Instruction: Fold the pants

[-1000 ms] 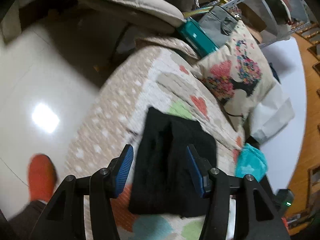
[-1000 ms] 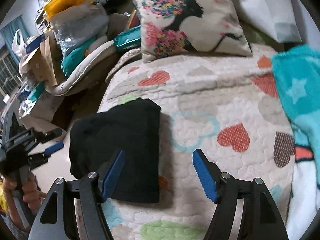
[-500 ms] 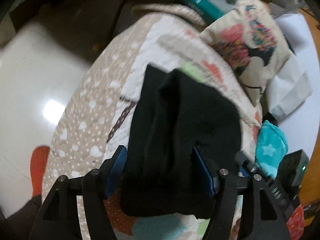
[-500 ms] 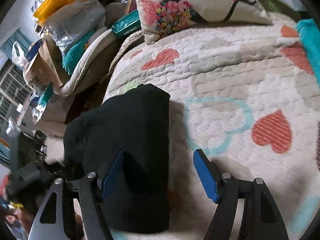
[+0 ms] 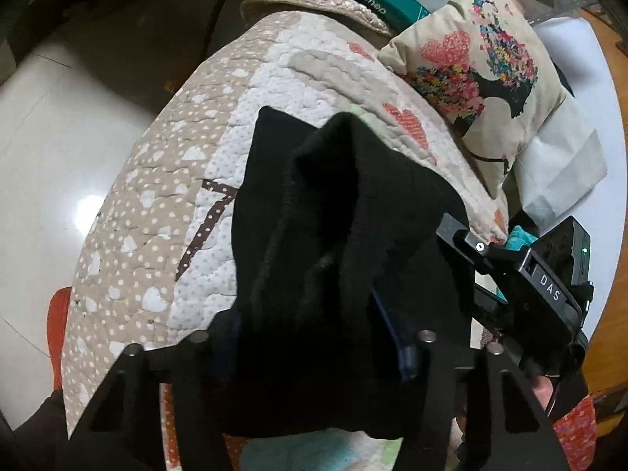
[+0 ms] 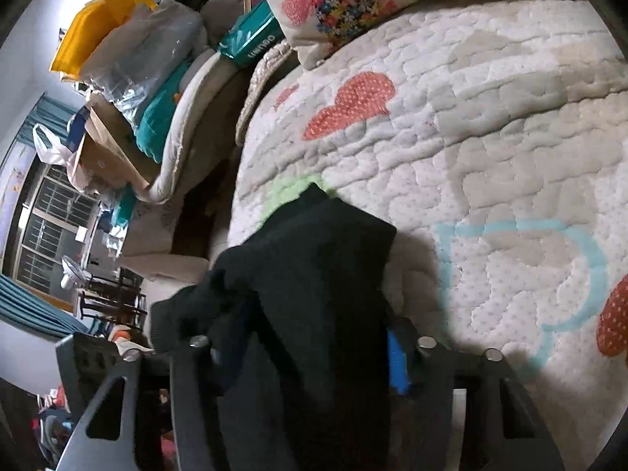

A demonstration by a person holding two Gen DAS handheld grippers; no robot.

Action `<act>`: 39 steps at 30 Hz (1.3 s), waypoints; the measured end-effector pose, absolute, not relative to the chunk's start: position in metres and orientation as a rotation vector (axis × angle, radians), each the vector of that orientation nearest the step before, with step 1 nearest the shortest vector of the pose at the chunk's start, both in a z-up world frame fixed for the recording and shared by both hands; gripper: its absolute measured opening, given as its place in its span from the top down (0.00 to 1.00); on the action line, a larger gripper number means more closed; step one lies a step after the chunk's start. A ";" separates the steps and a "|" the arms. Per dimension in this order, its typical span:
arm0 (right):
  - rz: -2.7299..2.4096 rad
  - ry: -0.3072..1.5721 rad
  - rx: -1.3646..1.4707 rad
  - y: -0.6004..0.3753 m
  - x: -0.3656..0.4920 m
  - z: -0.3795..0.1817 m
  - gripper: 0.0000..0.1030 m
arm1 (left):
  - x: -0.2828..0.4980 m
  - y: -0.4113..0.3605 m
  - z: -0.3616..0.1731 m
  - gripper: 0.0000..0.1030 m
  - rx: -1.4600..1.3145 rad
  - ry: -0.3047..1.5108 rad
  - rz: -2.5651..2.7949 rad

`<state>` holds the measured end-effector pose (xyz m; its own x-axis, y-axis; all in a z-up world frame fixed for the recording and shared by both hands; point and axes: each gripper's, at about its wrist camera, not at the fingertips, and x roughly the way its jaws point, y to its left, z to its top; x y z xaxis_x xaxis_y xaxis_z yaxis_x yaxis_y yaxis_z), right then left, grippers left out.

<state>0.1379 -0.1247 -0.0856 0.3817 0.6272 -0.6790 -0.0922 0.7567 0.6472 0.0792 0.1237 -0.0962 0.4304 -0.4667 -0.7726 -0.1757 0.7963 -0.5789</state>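
Observation:
The folded black pants (image 5: pixel 333 235) lie on the heart-patterned quilt (image 5: pixel 219 149) near the bed's edge. My left gripper (image 5: pixel 314 349) has its jaws around the near end of the pants; the cloth bunches between the blue pads and hides most of them. My right gripper (image 6: pixel 314 357) likewise has the pants (image 6: pixel 314 282) bunched between its fingers, with the right blue pad (image 6: pixel 396 361) showing beside the cloth. The right gripper's body also shows in the left wrist view (image 5: pixel 549 294), close at the right. The jaws look partly closed around the cloth.
A floral pillow (image 5: pixel 479 62) and white pillow (image 5: pixel 561 180) lie at the bed's far side. A teal blanket (image 5: pixel 518 235) is partly hidden. Piled bedding and boxes (image 6: pixel 129 90) stand beside the bed. White tiled floor (image 5: pixel 59 149) lies left of the bed edge.
Both grippers moved forward and down onto the near end of the pants. The cloth now fills the gap between each pair of fingers and is bunched up.

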 end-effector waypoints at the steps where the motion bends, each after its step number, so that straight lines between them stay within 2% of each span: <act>1: 0.499 1.091 0.566 -0.125 0.137 -0.084 0.51 | 0.079 0.123 -0.095 0.49 -0.659 1.128 -0.197; 7: 0.499 1.058 0.515 -0.122 0.130 -0.067 0.63 | 0.079 0.114 -0.081 0.57 -0.636 1.084 -0.212; 10: 0.487 1.030 0.487 -0.126 0.126 -0.056 0.64 | 0.079 0.108 -0.075 0.60 -0.647 1.070 -0.244; 20: 0.409 0.972 0.513 -0.172 0.128 -0.033 0.64 | 0.103 0.069 -0.070 0.60 -0.636 1.086 -0.309; 23: 0.362 1.006 0.498 -0.179 0.128 -0.047 0.60 | 0.110 0.074 -0.082 0.58 -0.645 1.120 -0.261; 27: 0.317 1.003 0.495 -0.186 0.123 -0.060 0.42 | 0.111 0.089 -0.089 0.50 -0.741 1.125 -0.263; 30: 0.335 1.002 0.478 -0.186 0.119 -0.064 0.39 | 0.109 0.087 -0.089 0.46 -0.727 1.122 -0.263; 34: 0.342 1.016 0.455 -0.179 0.120 -0.072 0.31 | 0.112 0.071 -0.093 0.26 -0.615 1.123 -0.273; 36: 0.351 1.030 0.469 -0.175 0.124 -0.079 0.31 | 0.113 0.055 -0.089 0.26 -0.490 1.106 -0.268; 37: 0.356 1.038 0.472 -0.173 0.125 -0.081 0.31 | 0.113 0.049 -0.087 0.28 -0.444 1.101 -0.268; 38: 0.362 1.044 0.470 -0.171 0.126 -0.082 0.32 | 0.112 0.044 -0.085 0.38 -0.413 1.093 -0.281; 39: 0.366 1.046 0.464 -0.170 0.126 -0.080 0.38 | 0.112 0.039 -0.082 0.53 -0.401 1.091 -0.312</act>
